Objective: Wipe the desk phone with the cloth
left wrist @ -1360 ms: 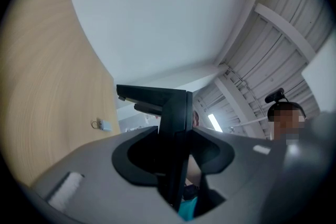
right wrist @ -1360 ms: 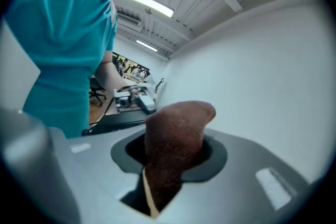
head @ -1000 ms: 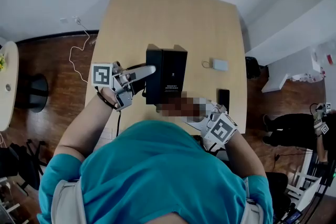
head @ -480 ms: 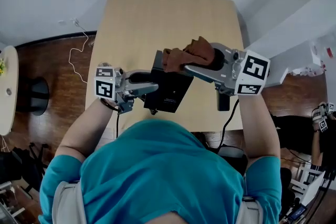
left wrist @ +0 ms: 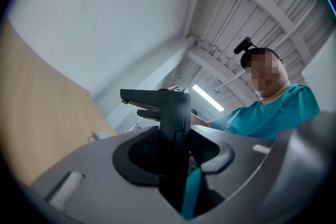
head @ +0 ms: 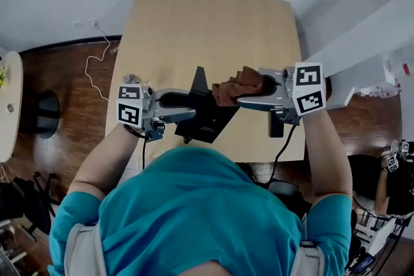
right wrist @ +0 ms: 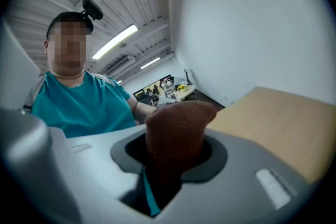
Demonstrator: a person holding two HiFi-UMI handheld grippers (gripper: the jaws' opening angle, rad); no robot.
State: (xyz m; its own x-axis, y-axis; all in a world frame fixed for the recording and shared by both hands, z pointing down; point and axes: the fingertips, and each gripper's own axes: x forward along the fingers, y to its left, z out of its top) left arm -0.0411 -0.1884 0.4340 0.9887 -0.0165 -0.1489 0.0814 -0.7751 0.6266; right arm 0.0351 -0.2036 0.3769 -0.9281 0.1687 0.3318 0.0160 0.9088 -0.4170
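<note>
The black desk phone (head: 208,117) is held tilted above the wooden desk (head: 194,29), one corner pointing up. My left gripper (head: 189,114) is shut on its left edge; in the left gripper view the phone (left wrist: 173,118) stands edge-on between the jaws of my left gripper (left wrist: 174,157). My right gripper (head: 244,100) comes in from the right, shut on a brown cloth (head: 237,87). The cloth bunches against the phone's upper right side. In the right gripper view the cloth (right wrist: 176,131) fills the gap of my right gripper (right wrist: 168,168) and hides the phone.
A dark mobile phone (head: 276,127) lies near the desk's right front corner under my right gripper. A small white device (left wrist: 97,137) sits further along the desk. A white cable (head: 97,61) trails on the wood floor at left, beside a round table (head: 10,106).
My right gripper rose from near my body with the cloth, passed over the phone and settled on its right side. The left gripper lifted and tilted the phone.
</note>
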